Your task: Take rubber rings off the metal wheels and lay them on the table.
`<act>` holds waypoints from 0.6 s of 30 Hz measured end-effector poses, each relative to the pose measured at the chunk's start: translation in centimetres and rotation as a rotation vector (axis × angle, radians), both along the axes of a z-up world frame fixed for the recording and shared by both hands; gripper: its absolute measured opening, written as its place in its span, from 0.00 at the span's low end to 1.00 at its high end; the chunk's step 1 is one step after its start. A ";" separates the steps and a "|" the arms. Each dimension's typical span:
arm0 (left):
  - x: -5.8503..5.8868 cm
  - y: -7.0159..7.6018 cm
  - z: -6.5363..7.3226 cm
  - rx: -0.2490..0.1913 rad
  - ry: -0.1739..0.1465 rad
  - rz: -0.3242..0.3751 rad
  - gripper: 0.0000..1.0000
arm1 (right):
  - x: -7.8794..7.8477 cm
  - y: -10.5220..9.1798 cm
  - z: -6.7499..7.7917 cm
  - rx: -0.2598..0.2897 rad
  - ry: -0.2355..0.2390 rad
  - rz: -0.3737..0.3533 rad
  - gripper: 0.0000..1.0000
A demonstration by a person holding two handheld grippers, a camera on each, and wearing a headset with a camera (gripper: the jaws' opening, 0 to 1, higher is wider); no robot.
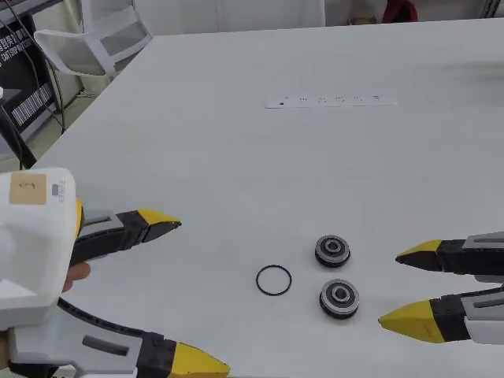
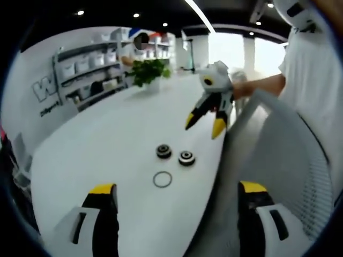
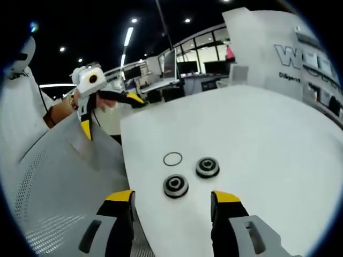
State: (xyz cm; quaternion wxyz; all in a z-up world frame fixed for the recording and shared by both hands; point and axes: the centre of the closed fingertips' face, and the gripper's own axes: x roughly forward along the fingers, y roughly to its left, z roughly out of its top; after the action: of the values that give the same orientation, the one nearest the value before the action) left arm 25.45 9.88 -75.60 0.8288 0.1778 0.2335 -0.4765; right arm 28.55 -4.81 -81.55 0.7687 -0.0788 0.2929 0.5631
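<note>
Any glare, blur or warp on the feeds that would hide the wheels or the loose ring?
Head view: soft even light, no glare; thin black rubber ring and both round metal wheels sharp on the white table. Left gripper view: fisheye bends the table edge, windows blown out. Right gripper view: same bending, wheels small but clear.

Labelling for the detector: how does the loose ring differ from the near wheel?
The loose ring is a thin black hoop, table showing through; the near wheel is thick with a silvery hub. The loose ring lies apart, leftward in the head view; the near wheel sits close by the far wheel. Both are round and flat on the table.
</note>
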 end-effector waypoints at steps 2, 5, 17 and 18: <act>0.3 -0.5 0.5 0.004 -0.013 -0.020 0.93 | 0.0 -0.1 -0.2 -0.002 0.002 -0.002 0.55; 0.9 -1.6 1.7 -0.002 -0.038 -0.058 0.91 | 0.0 -0.1 -0.3 0.000 -0.001 -0.004 0.54; 3.1 -7.0 2.5 -0.048 -0.091 -0.169 0.72 | 1.0 0.4 -0.3 0.012 -0.026 0.004 0.48; 3.1 -7.5 2.3 -0.045 -0.088 -0.186 0.70 | 1.0 0.5 -0.3 0.012 -0.028 0.006 0.48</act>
State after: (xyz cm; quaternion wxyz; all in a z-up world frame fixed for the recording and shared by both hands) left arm 28.52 2.40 -73.28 0.7941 0.2008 0.1685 -0.5483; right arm 29.58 -4.34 -81.87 0.7713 -0.0828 0.2785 0.5662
